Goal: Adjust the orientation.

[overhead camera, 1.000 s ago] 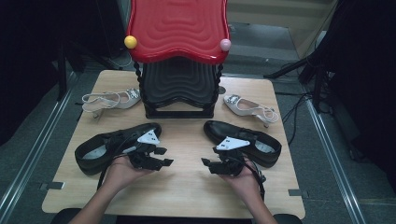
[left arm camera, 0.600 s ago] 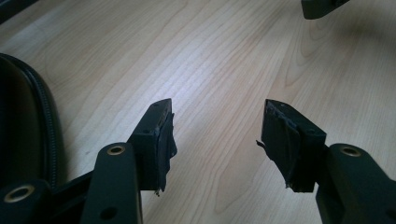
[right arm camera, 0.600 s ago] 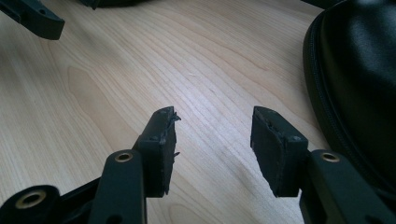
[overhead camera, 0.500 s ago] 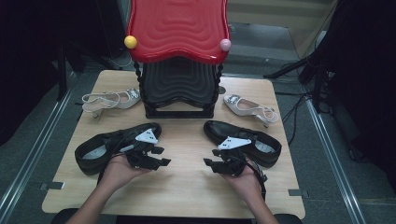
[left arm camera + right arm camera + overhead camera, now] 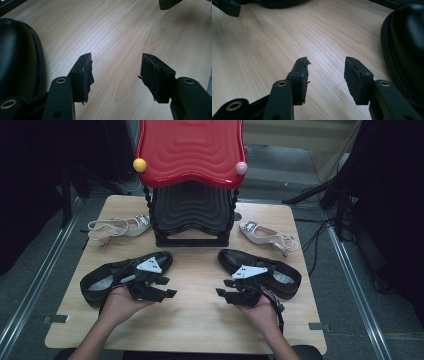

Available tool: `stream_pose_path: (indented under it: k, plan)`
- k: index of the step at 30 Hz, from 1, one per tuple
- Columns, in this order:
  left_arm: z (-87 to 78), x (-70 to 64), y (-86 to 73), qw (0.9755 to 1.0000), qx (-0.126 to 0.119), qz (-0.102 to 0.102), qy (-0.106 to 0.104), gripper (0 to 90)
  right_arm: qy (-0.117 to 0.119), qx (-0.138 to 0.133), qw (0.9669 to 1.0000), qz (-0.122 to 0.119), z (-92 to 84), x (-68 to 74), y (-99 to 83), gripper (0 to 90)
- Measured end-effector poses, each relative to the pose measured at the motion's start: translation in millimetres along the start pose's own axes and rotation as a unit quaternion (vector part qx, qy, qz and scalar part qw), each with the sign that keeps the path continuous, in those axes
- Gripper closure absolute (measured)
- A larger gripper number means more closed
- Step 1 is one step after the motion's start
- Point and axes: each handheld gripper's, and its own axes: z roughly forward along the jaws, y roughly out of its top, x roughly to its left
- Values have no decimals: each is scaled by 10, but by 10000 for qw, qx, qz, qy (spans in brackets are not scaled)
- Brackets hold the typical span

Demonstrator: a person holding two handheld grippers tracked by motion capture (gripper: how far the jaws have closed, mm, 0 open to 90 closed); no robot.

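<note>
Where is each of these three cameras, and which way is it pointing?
High view: above the person's side, looking forward and down at the table, shoes and both hands.
Left gripper view: rides the left claw, facing along its open jaws over wood, beside the left black shoe.
Right gripper view: rides the right claw, beside the right black shoe.
Shared: the same tabletop.

Both forearms come in from the bottom of the high view, palms cupped under their tools. The left gripper (image 5: 162, 287) points toward the middle, jaws spread wide with nothing between them. The right gripper (image 5: 226, 287) faces it, jaws apart and empty, having just been closing.
</note>
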Motion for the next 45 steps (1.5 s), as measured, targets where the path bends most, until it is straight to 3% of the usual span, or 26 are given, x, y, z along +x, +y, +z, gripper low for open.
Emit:
stream_pose_path:
  k: [7, 10, 26, 45]
  plan:
    - [-137, 25, -36, 10000, -5, -54, 70, 430, 20, -153, 9998, -149, -1, 2, 19, 581]
    - [-206, 26, -41, 9999, 21, -37, 162, 431, 54, -158, 9998, -73, -1, -1, 39, 584]
    - [-599, 185, -125, 9989, 3, -254, 395, 456, 7, 42, 9997, -225, 44, -1, 69, 556]
    - [-944, 350, -297, 9961, 83, -445, 758, 474, 68, 152, 9997, -163, 97, -4, 59, 547]
